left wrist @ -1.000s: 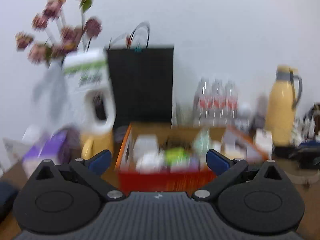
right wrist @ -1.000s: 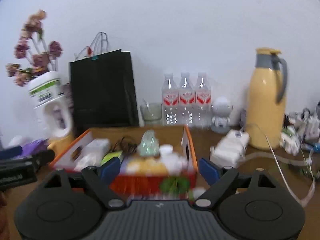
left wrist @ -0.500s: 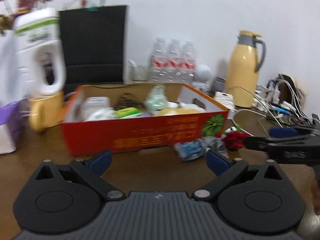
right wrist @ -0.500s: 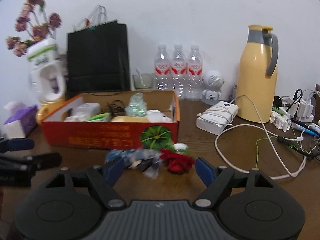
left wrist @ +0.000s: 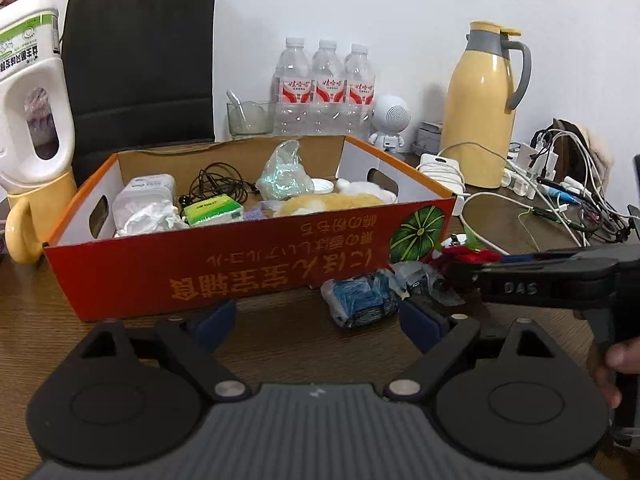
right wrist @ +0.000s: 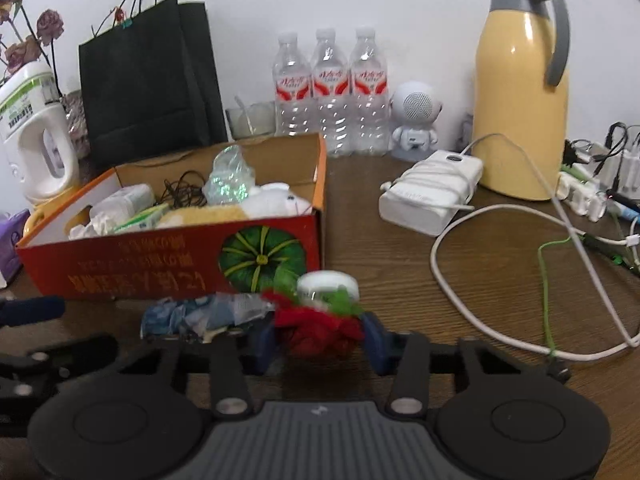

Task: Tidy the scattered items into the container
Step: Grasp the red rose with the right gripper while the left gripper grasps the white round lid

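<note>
A red and orange cardboard box holds tissues, cables, a plastic bag and a yellow plush. On the table in front of it lie a blue item in clear wrap, a red cloth flower and a small white jar. My right gripper has its blue pads on both sides of the red flower, touching it. It also shows in the left wrist view. My left gripper is open and empty, just short of the blue wrapped item.
Behind the box stand a black paper bag, three water bottles, a glass, a white robot toy and a yellow thermos. A white detergent jug stands left. A power bank and tangled cables lie right.
Both grippers have dropped lower and moved in toward the items in front of the box. The right gripper's fingers have narrowed around the red flower. The left stays open.
</note>
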{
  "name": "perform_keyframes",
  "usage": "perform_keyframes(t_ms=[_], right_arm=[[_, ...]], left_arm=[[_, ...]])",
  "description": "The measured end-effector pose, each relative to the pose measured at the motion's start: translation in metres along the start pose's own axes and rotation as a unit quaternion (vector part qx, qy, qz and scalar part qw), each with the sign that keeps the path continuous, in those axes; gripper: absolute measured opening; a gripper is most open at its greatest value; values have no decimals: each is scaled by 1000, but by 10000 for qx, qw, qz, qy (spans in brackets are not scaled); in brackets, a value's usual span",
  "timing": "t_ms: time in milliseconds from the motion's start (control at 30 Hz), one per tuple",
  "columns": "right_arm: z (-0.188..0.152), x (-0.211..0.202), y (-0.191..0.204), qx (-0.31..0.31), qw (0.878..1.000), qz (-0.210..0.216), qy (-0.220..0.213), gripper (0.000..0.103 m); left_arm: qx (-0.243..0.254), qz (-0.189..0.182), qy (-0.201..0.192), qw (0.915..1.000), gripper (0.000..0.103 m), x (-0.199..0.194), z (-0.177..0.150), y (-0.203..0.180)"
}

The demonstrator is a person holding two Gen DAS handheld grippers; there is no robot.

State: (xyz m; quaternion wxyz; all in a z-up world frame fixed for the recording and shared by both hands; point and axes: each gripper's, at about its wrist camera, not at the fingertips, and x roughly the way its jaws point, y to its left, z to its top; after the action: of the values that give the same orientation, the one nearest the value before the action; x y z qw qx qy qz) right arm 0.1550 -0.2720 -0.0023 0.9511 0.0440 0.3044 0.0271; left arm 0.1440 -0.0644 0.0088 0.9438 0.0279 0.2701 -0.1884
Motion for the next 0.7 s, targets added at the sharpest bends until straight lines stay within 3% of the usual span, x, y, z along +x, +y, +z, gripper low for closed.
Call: perform_keyframes(t_ms=[133,233,333,400,533,700], right_arm=[[0,-8,1,-126,9999,34,-16,30],[-3,-39,14,-683,9970,132,-343,29],[-21,-74,41,-1457,9862,427,-655,29],[-37,-91,66,-2023,9743,519,-842,29],[-62,-110,101,-2892,9453,687,-1342,29],[-70,-121,118,-3158,9313,974,-1533,28]], left_arm=[[-97,72,-40,9999,88,-10,4,4],[-275,-49,-135,9995,88,-28,9,11],[-502,-320,-96,9982,88,-44,16,21],[-766,-703,22,9946,88,-51,18,27],[-1386,-1442,351,9792,88,-51,14,34],[-2336,-1977,631,9499,79,-46,5,53]])
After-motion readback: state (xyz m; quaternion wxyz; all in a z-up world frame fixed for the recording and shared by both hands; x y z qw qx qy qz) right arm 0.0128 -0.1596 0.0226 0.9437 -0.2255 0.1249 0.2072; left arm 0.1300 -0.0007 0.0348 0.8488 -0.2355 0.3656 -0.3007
